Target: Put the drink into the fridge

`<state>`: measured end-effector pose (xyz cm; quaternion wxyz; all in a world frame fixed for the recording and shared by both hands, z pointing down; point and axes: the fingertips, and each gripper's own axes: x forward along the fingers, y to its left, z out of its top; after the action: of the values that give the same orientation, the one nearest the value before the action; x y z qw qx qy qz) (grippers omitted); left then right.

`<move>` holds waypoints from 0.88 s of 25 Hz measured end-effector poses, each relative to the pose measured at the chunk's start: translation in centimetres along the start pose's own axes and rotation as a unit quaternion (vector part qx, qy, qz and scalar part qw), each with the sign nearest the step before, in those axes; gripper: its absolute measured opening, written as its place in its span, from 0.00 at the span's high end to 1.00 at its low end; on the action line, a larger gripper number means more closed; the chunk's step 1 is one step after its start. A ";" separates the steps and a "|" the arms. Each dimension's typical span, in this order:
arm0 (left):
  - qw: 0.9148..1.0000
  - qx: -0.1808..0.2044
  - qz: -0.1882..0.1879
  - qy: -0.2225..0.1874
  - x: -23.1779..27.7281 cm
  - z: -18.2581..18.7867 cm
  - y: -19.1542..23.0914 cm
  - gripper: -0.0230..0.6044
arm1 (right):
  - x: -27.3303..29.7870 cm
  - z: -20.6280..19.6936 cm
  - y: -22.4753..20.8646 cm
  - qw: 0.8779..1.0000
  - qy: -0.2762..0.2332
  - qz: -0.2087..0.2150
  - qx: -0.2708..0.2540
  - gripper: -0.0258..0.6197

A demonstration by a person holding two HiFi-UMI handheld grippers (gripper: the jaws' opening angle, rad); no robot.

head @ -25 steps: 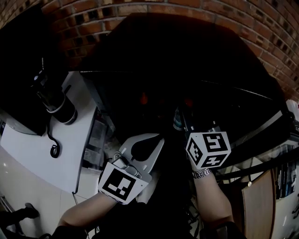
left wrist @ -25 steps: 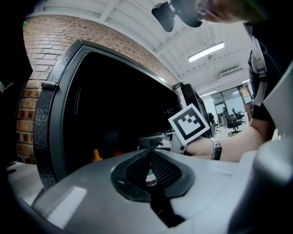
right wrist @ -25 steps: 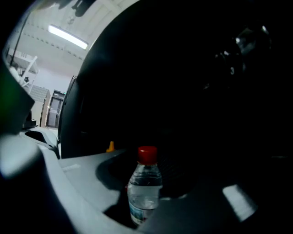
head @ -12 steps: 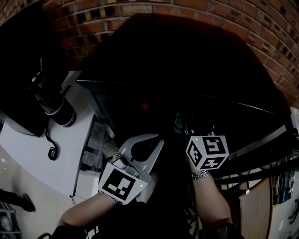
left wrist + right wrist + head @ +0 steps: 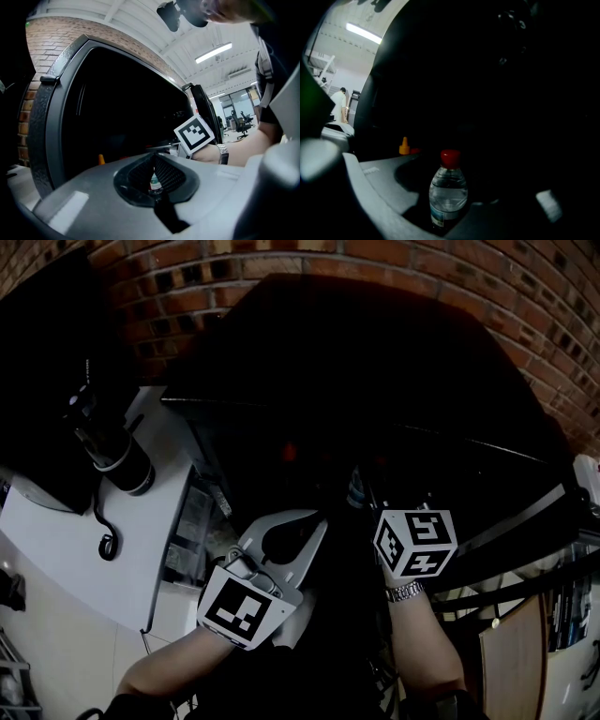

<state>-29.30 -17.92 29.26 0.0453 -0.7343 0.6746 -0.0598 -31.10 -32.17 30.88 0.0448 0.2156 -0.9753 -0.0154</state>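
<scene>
The drink, a clear bottle [image 5: 448,194] with a red cap, stands upright inside the dark fridge [image 5: 375,409]. My right gripper [image 5: 449,208] reaches level into the fridge. Its jaws have just been opening, and the bottle stands between them with a dark gap beside the grey left jaw. In the head view only this gripper's marker cube [image 5: 415,542] and the bottle's top [image 5: 356,486] show clearly. My left gripper [image 5: 322,518] hangs shut and empty in front of the fridge, to the left of the right one. Through its narrow slit [image 5: 153,161] the bottle [image 5: 153,183] shows far off.
An orange-tipped bottle [image 5: 404,146] stands further back in the fridge. Left of the fridge, a white counter [image 5: 66,531] carries a dark appliance [image 5: 117,460] and a cable [image 5: 108,540]. A brick wall [image 5: 375,259] rises behind. A wooden panel [image 5: 516,662] stands at the lower right.
The head view has shifted slightly. Both grippers stay where they were in front of the fridge.
</scene>
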 end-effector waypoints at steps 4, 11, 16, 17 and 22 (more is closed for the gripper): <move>1.000 0.003 0.004 -0.009 -0.8 0.8 -0.2 0.96 | -1.3 0.5 0.3 1.000 -0.001 -0.009 -0.005 0.63; 1.000 0.006 0.007 -0.029 -3.3 2.6 -1.4 0.96 | -6.0 2.2 3.0 1.000 -0.018 -0.008 -0.023 0.63; 0.999 0.005 0.004 -0.042 -5.5 3.8 -3.2 0.96 | -10.3 4.1 6.1 0.998 -0.047 -0.003 -0.032 0.71; 0.999 0.006 0.002 -0.043 -6.0 4.0 -3.8 0.96 | -11.3 4.4 6.7 0.998 -0.050 0.000 -0.034 0.73; 0.999 0.005 -0.008 -0.053 -9.0 4.9 -7.3 0.96 | -16.3 5.1 10.2 0.997 -0.067 0.008 -0.040 0.82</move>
<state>-22.10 -8.38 25.24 0.0838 -0.7416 0.6652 -0.0248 -21.09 -16.02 25.00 -0.0122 0.2044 -0.9764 -0.0681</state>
